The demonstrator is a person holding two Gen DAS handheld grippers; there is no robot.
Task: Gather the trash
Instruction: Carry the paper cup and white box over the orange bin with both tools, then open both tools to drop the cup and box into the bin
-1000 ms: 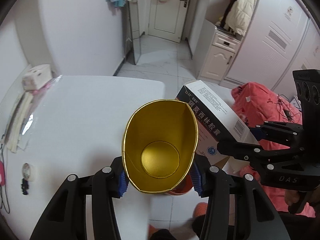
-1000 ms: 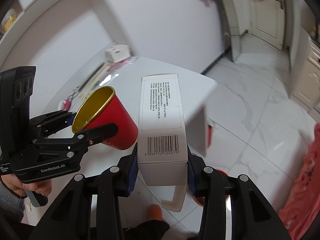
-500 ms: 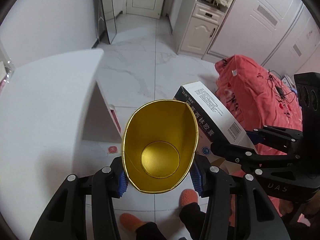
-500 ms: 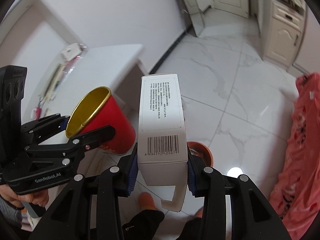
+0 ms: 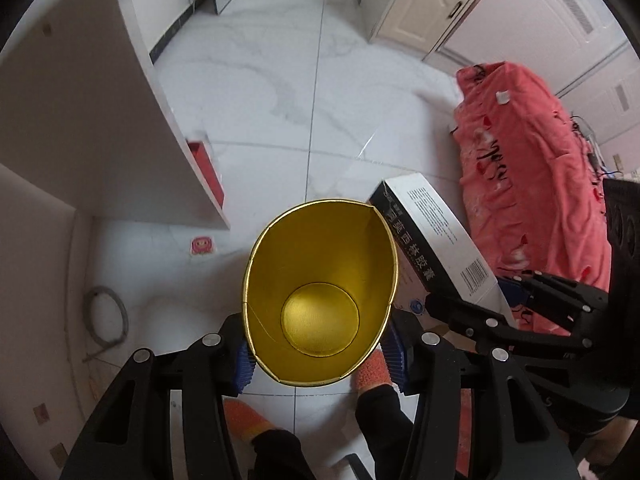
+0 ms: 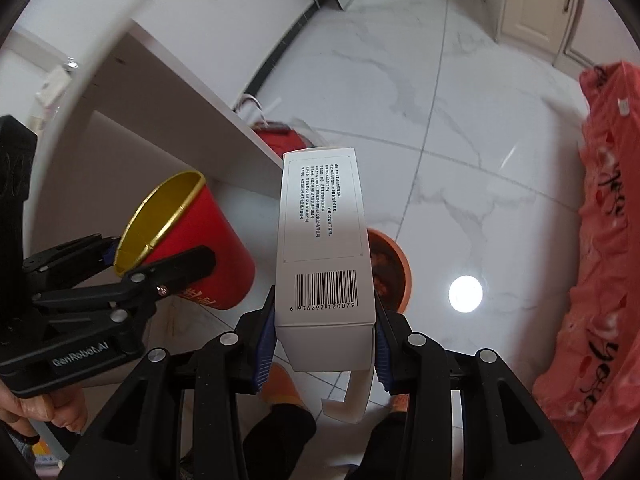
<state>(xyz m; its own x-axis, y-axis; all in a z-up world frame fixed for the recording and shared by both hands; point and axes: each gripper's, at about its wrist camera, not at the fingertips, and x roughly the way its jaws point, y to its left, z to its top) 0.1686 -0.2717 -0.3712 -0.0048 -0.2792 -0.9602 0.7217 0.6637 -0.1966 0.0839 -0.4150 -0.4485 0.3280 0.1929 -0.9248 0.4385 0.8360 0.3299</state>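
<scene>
My left gripper (image 5: 320,354) is shut on a red paper cup (image 5: 320,304) with a gold inside, squeezed oval; the cup also shows in the right wrist view (image 6: 192,240). My right gripper (image 6: 325,348) is shut on a white medicine box (image 6: 324,240) with a barcode, also seen in the left wrist view (image 5: 436,248). Both are held above the floor. An orange-rimmed bin (image 6: 394,272) stands on the floor below, partly hidden behind the box.
The white table's side panel (image 5: 100,120) rises at left, with a red bag (image 6: 280,140) by its foot. A pink bedspread (image 5: 532,184) fills the right. White marble floor lies ahead. The person's orange slippers (image 5: 372,372) are below.
Both grippers have swung off the tabletop and tipped down toward the floor, still holding the cup and box. The table edge moved to the left and the orange bin came into view.
</scene>
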